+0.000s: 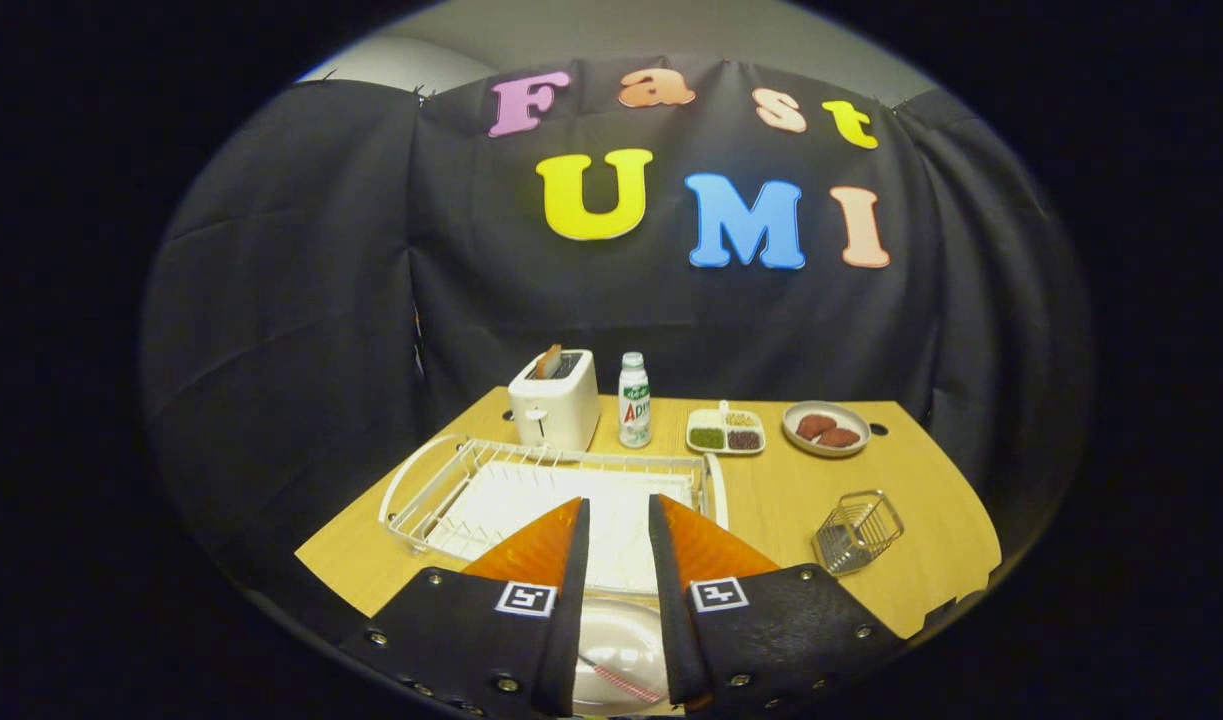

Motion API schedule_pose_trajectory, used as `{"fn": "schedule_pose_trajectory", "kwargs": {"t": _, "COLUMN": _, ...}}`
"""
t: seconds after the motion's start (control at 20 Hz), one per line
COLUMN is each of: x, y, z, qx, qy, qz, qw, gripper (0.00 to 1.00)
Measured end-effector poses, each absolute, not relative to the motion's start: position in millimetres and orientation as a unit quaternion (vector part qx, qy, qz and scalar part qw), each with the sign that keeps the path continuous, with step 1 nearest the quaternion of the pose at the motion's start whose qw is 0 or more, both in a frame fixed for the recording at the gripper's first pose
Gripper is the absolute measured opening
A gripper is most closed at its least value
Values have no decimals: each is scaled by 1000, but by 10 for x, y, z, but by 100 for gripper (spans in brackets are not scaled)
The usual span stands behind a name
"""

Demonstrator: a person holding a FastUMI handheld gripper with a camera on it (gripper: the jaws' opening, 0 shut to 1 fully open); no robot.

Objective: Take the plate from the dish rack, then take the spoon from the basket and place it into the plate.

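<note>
**Tool released above plate and spoon, dish rack ahead**

Gripper view. The tool (618,515) is released: its two fingers stand apart with a gap between them and press on nothing. Landmark: the dish rack (551,490), a white wire rack on the desk (821,490).

- Plate (619,650): nearer than the dish rack, low between the fingers, lying flat on the desk.
- Spoon (621,680): lying in the plate, handle striped.
- Basket (857,530): wire, right of the dish rack, well apart from it, tilted.
- Toaster (554,400): just behind the dish rack, a slice standing in its slot.
- Bottle (634,400): upright, beside the toaster, behind the rack.
- Divided tray (726,430) and round dish (826,428): behind and right of the rack.
</note>
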State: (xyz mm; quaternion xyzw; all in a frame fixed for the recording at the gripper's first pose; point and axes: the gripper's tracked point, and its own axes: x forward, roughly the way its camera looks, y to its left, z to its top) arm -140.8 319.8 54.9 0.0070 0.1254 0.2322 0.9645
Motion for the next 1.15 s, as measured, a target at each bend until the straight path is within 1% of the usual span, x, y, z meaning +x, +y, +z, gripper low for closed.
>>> {"fn": "schedule_pose_trajectory", "kwargs": {"t": 0.2, "x": -1212, "y": 2982, "z": 1111, "qx": 13, "qy": 59, "qz": 207, "qw": 977, "gripper": 34}}
{"fn": "schedule_pose_trajectory", "kwargs": {"t": 0.3, "x": -1112, "y": 2781, "z": 1353, "qx": 15, "qy": 23, "qz": 175, "qw": 984, "gripper": 35}}
{"fn": "schedule_pose_trajectory", "kwargs": {"t": 0.45, "x": -998, "y": 2534, "z": 1536, "qx": 20, "qy": -7, "qz": 134, "qw": 991, "gripper": 70}}
{"fn": "schedule_pose_trajectory", "kwargs": {"t": 0.5, "x": -978, "y": 2474, "z": 1576, "qx": 23, "qy": -11, "qz": 129, "qw": 991, "gripper": 71}}
{"fn": "schedule_pose_trajectory", "kwargs": {"t": 0.65, "x": -891, "y": 2309, "z": 1687, "qx": 35, "qy": -23, "qz": 118, "qw": 992, "gripper": 98}}
{"fn": "schedule_pose_trajectory", "kwargs": {"t": 0.95, "x": -652, "y": 1900, "z": 1708, "qx": 52, "qy": -44, "qz": 98, "qw": 993, "gripper": 98}}
{"fn": "schedule_pose_trajectory", "kwargs": {"t": 1.15, "x": -390, "y": 1402, "z": 1576, "qx": 57, "qy": -65, "qz": 75, "qw": 993, "gripper": 98}}
